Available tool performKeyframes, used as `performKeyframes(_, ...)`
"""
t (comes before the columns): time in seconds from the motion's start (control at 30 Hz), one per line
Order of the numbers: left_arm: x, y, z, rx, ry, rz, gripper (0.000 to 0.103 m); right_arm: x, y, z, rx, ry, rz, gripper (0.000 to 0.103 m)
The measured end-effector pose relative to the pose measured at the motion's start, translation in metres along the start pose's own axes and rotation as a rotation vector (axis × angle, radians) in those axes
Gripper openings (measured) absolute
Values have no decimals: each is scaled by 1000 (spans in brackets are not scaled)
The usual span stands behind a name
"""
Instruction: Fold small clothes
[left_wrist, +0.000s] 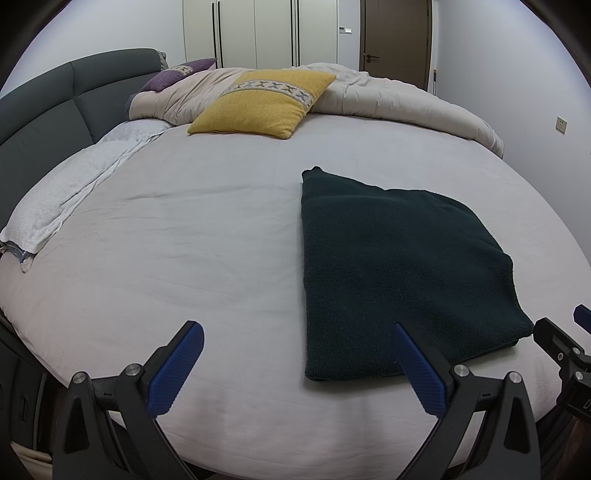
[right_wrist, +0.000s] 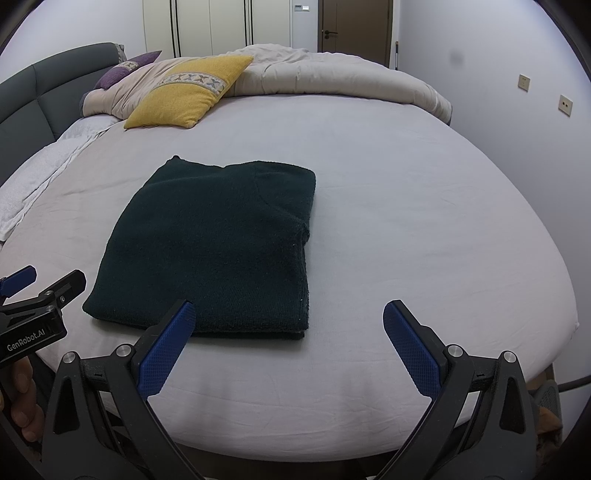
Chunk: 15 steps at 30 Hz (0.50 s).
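Note:
A dark green knitted garment lies folded into a flat rectangle on the pale bed sheet. It also shows in the right wrist view. My left gripper is open and empty, held just short of the garment's near left corner. My right gripper is open and empty, near the garment's front right corner. Neither gripper touches the garment. The left gripper's fingertips show at the left edge of the right wrist view.
A yellow cushion and a purple cushion lie at the far side with a bunched beige duvet. A white towel runs along the dark headboard. The bed's front edge is just below the grippers.

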<state>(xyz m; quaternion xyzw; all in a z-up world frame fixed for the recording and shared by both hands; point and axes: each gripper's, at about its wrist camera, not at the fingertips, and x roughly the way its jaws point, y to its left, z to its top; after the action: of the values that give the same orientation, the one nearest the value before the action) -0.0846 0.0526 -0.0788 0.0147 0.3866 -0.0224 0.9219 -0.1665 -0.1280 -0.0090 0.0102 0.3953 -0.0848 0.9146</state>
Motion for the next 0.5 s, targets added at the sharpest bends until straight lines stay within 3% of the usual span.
performKeyframes(0.5, 0, 0, 2, 1, 1, 0, 103, 0, -1, -1, -1, 1, 4, 103)
